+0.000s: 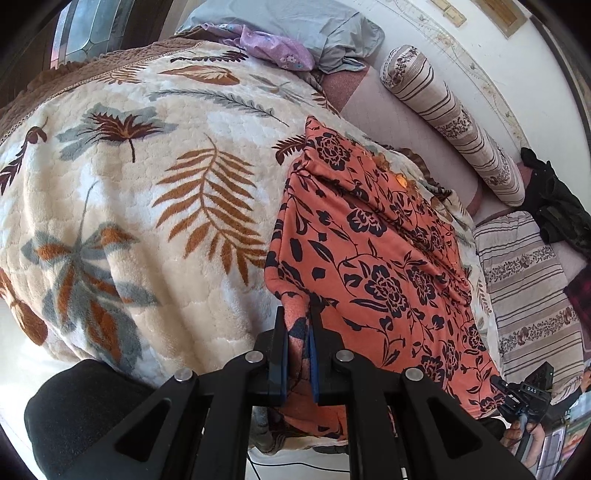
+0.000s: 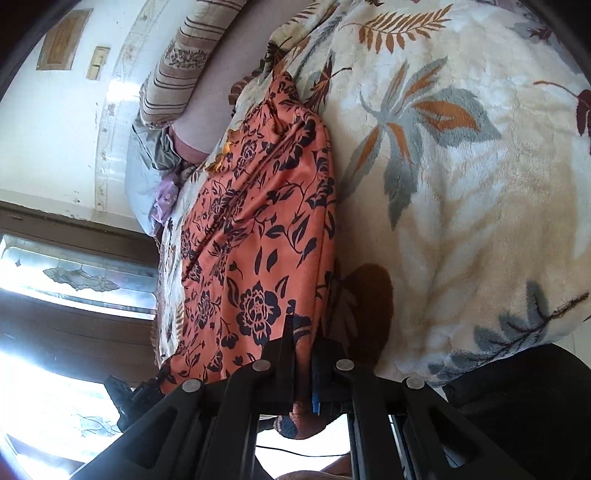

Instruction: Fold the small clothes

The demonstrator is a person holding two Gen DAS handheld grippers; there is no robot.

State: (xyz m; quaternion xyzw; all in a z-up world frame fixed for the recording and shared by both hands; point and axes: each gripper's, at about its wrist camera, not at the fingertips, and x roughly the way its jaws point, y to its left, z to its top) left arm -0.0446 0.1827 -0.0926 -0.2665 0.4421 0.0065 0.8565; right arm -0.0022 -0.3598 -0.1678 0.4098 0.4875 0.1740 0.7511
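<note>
An orange garment with dark floral print [image 1: 373, 258] lies stretched across the leaf-patterned blanket [image 1: 129, 192] on the bed. My left gripper [image 1: 298, 332] is shut on one near corner of the garment. My right gripper [image 2: 304, 343] is shut on the other near corner of the same garment [image 2: 258, 221], which runs away from it over the blanket [image 2: 461, 184]. The right gripper also shows in the left wrist view [image 1: 524, 391] at the lower right, at the garment's edge. The garment hangs slightly over the bed's near edge between the two grippers.
A striped bolster pillow [image 1: 450, 122] and a striped cushion [image 1: 528, 291] lie along the wall side. A grey pillow [image 1: 295, 26] and a purple floral cloth [image 1: 266, 44] sit at the bed's head. Dark clothing [image 1: 554, 199] lies at the far right. A window [image 2: 74, 280] is beside the bed.
</note>
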